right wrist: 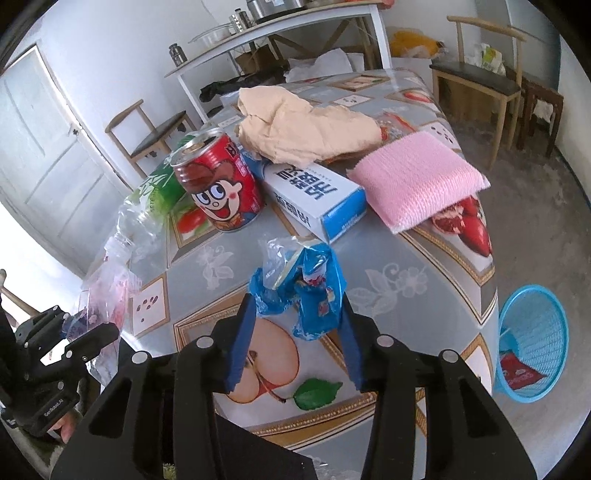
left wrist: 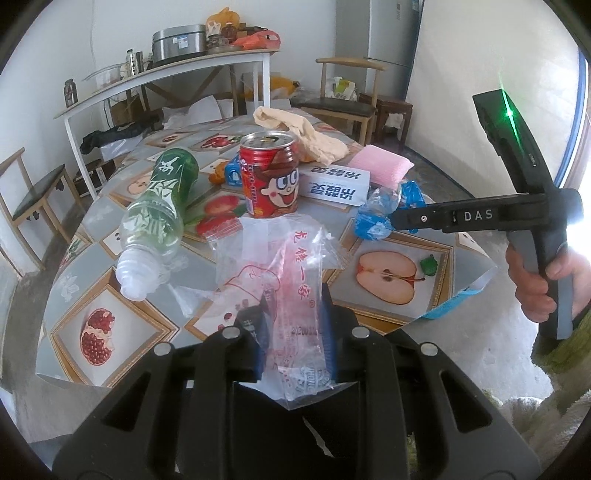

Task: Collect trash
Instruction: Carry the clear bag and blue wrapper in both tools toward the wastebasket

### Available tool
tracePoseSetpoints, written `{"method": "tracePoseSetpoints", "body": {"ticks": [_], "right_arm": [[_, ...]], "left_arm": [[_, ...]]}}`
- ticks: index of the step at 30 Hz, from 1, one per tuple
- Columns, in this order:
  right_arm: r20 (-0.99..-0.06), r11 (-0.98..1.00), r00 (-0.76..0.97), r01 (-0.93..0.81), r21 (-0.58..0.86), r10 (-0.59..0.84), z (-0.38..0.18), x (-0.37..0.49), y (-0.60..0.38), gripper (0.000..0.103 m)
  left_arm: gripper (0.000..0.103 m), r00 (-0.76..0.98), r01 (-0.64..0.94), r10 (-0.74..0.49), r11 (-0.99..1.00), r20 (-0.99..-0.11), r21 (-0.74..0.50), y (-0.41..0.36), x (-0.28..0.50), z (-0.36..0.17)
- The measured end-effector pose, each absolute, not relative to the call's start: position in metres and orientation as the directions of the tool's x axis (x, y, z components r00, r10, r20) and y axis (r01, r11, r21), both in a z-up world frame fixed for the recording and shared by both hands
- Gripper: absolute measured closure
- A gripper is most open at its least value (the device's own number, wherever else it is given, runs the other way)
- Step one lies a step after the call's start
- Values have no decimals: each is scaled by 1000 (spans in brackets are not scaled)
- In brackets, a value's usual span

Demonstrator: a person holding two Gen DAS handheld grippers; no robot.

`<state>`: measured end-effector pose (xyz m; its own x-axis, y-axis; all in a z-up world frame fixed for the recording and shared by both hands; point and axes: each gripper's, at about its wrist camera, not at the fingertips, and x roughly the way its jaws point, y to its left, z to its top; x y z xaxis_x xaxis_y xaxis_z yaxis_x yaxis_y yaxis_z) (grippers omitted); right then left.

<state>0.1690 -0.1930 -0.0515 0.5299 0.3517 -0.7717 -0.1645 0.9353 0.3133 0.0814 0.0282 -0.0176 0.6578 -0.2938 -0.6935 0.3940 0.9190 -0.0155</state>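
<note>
- Left gripper point(left wrist: 295, 314) angled downward, jaws nearly together, clamped on a clear printed plastic bag point(left wrist: 291, 280).
- Right gripper point(right wrist: 297, 314) tilted downward, jaws part-way apart, pads pressed on a crumpled blue wrapper point(right wrist: 306, 291).
- Right hand point(left wrist: 535, 280) at 3 o'clock in the left wrist view, wrapped round the handle, fuzzy green sleeve point(left wrist: 561, 347) below.

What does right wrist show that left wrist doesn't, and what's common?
Right wrist only: blue mesh basket on the floor beside the table, and a white door. Left wrist only: the person's hand on the right tool's handle, and a fridge. Both: red can, white box, pink sponge, clear bag in the left tool, blue wrapper between the right tool's fingers.
</note>
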Motion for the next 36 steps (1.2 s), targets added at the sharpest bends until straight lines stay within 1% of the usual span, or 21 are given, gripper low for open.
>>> {"method": "tracePoseSetpoints", "body": {"ticks": [2, 7, 9, 10, 11, 12, 17, 23, 28, 32, 36], "right_arm": [[-764, 930, 532, -163, 331, 365, -51, 167, -196, 66], [-759, 928, 538, -158, 337, 367, -51, 166, -200, 68], [-751, 927, 547, -157, 342, 370, -49, 164, -203, 78], [-748, 925, 550, -157, 345, 372, -49, 164, -204, 81], [-747, 925, 550, -157, 346, 373, -48, 164, -204, 86], [-748, 926, 551, -154, 344, 369, -48, 164, -205, 89], [-745, 922, 551, -145, 360, 377, -51, 164, -208, 96], [-694, 899, 585, -161, 408, 420, -41, 155, -217, 99], [-635, 890, 650, -152, 430, 418, -19, 138, -242, 99], [-595, 900, 726, -76, 430, 345, 0, 115, -282, 99], [-563, 902, 801, 70, 427, 205, 15, 80, -342, 99]], "left_arm": [[81, 659, 395, -295, 918, -692, -14, 27, 81, -16], [81, 660, 398, -295, 917, -691, -12, 24, 80, -15], [81, 660, 397, -295, 918, -691, -12, 24, 80, -15], [81, 660, 397, -295, 918, -691, -12, 24, 80, -15], [81, 661, 397, -295, 918, -690, -12, 24, 80, -14], [81, 661, 397, -295, 918, -690, -11, 24, 80, -14], [81, 670, 398, -294, 918, -681, -4, 21, 76, -10], [81, 685, 407, -302, 913, -663, 4, 14, 70, 1], [81, 684, 462, -359, 887, -635, -3, -2, 70, 19], [81, 648, 555, -463, 831, -605, -42, -33, 77, 43], [81, 567, 667, -583, 739, -582, -90, -81, 90, 65]]}}
